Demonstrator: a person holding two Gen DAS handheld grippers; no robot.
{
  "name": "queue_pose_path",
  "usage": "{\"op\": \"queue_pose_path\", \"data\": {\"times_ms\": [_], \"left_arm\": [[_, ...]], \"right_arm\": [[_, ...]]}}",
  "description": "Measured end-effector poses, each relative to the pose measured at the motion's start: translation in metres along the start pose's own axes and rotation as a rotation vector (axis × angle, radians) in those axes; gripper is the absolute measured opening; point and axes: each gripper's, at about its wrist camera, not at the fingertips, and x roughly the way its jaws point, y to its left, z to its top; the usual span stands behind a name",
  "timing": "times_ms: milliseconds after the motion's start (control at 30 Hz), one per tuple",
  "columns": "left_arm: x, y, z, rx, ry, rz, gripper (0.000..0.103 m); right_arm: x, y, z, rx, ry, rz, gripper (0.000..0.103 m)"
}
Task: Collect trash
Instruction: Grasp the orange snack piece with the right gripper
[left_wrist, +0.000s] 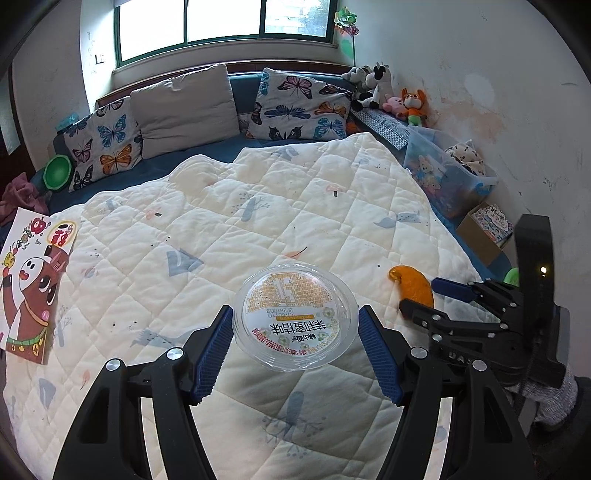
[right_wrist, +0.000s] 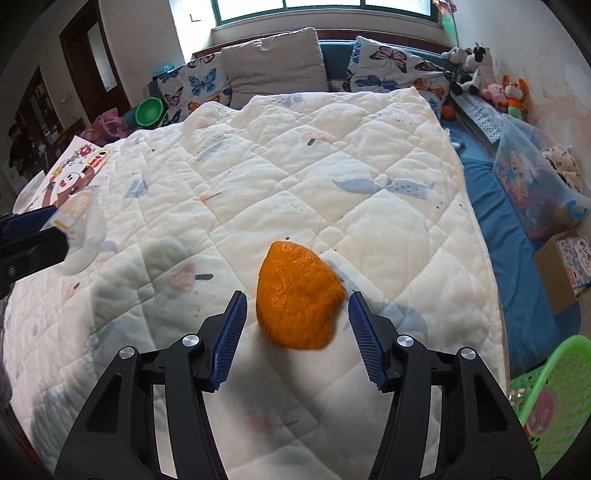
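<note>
Across the quilted bed the left tool clamps a clear plastic lid while the right tool straddles an orange peel, pads apart, not yet touching, so squeezing comes next.

Orange peel; white quilt (blue prints).
</note>
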Motion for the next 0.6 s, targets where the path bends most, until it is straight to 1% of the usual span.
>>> {"op": "queue_pose_path", "data": {"times_ms": [67, 133, 300, 400, 600], "left_arm": [[0.001, 0.002, -0.001, -0.006, 0.003, -0.004, 0.066], [0.002, 0.005, -0.003, -0.011, 0.006, -0.005, 0.066], [0.004, 0.007, -0.007, -0.017, 0.012, -0.008, 0.066], [0.004, 0.005, -0.009, -0.021, 0.013, -0.013, 0.066], [-0.007, -0.004, -0.012, -0.015, 0.001, -0.028, 0.066]], "right_arm": [[0.005, -0.001, 0.001, 0.009, 0.004, -0.001, 0.055], [0.007, -0.001, 0.001, 0.005, 0.006, -0.014, 0.049], [0.002, -0.002, -0.002, 0.003, 0.004, -0.007, 0.041], [-0.007, -0.001, -0.006, 0.005, 0.001, 0.006, 0.039], [-0.032, 0.003, -0.018, -0.007, -0.015, 0.023, 0.038]]}}
